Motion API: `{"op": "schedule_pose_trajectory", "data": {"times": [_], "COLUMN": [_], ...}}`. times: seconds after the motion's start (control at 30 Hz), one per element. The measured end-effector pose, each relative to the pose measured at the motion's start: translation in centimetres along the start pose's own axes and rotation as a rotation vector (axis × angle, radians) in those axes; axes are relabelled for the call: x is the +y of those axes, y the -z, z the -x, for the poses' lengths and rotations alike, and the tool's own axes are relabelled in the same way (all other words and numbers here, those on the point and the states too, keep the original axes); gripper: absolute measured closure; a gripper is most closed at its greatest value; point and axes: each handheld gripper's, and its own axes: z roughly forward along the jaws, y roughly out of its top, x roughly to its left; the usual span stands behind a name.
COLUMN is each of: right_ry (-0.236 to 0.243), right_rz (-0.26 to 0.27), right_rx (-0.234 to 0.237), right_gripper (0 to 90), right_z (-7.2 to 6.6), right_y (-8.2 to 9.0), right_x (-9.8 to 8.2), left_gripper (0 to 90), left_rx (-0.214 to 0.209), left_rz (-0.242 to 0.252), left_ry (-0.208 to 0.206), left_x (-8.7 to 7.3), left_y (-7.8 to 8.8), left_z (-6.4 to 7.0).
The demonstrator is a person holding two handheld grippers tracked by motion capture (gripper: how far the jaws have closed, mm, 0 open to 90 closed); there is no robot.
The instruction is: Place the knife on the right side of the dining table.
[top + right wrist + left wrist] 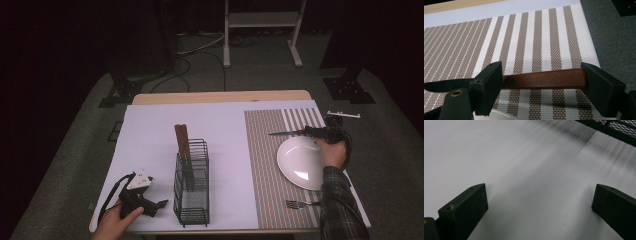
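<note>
- Nearest the lens in the right gripper view, the right tool [541, 82] is seen with its black jaws on either side of a black-bladed knife with a riveted reddish-brown wooden handle [544, 79]; whether the pads press on it cannot be told.
- The knife is held or laid level over the brown-and-white striped woven placemat [536, 37], just beyond the round white plate [302, 162].
- A silver fork [300, 203] is laid on the mat's near edge.
- The left tool [150, 206] is rested, jaws spread and empty, on the white-covered table [524, 170] beside the black wire-mesh cutlery caddy [191, 187].
- The placing of the knife is judged the step in hand; next, a clean withdrawal without nudging it is called for.
</note>
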Motion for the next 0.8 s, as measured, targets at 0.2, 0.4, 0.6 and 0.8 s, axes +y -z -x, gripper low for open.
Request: {"op": "schedule_pose_trajectory", "data": {"times": [0.2,0.4,0.6,0.8], "right_ry": [0.013,0.038,0.087,0.127], "right_rz": [-0.003,0.018,0.064,0.079], "right_rx": [-0.023,-0.051,-0.037,-0.015], "right_gripper": [19.4,18.4,17.1,13.7], "right_z": [0.0,-0.4,-1.4,-2.4], "right_y": [-0.1,0.9,2.4,3.3], "right_x": [-0.1,0.3,0.3,-0.2], "left_gripper": [0.0,0.0,0.0,0.0], "left_rx": [0.000,0.000,0.000,0.000], "left_rz": [0.000,0.000,0.000,0.000], "left_ry": [0.000,0.000,0.000,0.000], "left_x": [0.0,0.0,0.0,0.0], "left_y": [0.0,0.0,0.0,0.0], "left_z": [0.0,0.0,0.0,0.0]}}
